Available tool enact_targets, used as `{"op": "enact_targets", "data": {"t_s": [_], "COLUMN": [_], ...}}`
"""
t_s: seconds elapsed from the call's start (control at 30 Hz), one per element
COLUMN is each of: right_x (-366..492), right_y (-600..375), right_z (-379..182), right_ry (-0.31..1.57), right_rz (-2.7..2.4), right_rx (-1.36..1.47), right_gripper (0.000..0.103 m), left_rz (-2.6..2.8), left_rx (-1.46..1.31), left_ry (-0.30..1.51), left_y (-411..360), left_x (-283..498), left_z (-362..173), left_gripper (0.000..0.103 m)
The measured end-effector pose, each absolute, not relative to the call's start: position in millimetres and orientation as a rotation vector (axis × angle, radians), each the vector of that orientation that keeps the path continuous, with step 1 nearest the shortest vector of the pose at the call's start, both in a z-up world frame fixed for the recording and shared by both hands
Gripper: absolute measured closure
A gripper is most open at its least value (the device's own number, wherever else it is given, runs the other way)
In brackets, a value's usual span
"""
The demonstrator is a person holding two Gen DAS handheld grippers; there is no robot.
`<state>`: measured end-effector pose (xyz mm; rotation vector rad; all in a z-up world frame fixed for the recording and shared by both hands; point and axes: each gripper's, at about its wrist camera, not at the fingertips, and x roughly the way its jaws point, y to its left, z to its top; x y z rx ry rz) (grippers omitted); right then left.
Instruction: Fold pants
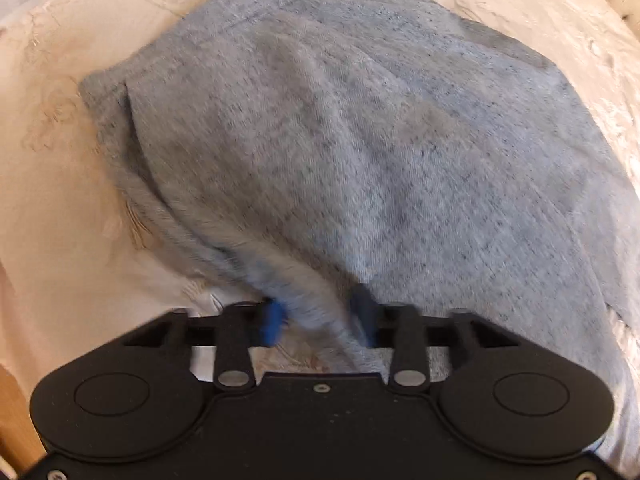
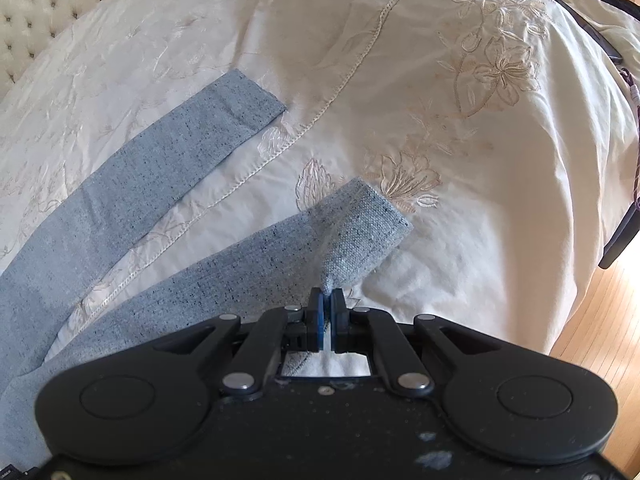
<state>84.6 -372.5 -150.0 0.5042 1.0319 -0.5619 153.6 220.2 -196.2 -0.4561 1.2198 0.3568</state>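
The right gripper (image 2: pixel 327 312) clenches the near leg's hem (image 2: pixel 352 236) — that leg runs back leftward; the left gripper (image 1: pixel 320 316) pinches the pants (image 1: pixel 360 140) at the waist end — fabric between its jaws.

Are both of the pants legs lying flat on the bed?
No. In the right wrist view the right gripper pinches the near leg up off the bedspread, while only the far leg lies flat.

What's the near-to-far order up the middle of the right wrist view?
Right gripper pinching the near pant leg's hem → embroidered bedspread → tufted headboard at the far left.
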Motion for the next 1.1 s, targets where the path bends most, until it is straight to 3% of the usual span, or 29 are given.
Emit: {"op": "enact_targets", "data": {"t_s": [0.13, 0.37, 0.47, 0.7, 1.1], "right_x": [91, 79, 61, 39, 129], "right_y": [-377, -388, -390, -397, -397], "right_z": [-128, -77, -74, -124, -82], "right_ry": [0.972, 0.831, 0.827, 1.000, 0.842], "right_rz": [-0.525, -0.476, -0.467, -0.516, -0.416], "right_rx": [0.514, 0.550, 0.560, 0.643, 0.649], "right_gripper": [0.099, 0.099, 0.099, 0.099, 0.099], "left_rz": [0.301, 0.222, 0.234, 0.327, 0.298], "left_rx": [-0.423, -0.365, -0.349, -0.315, -0.328], "left_ry": [1.123, 0.967, 0.989, 1.134, 0.999], "left_y": [219, 225, 226, 218, 208], "left_x": [154, 126, 112, 104, 193], "left_z": [-152, -66, -67, -115, -53], "left_gripper": [0.084, 0.086, 0.086, 0.087, 0.087]}}
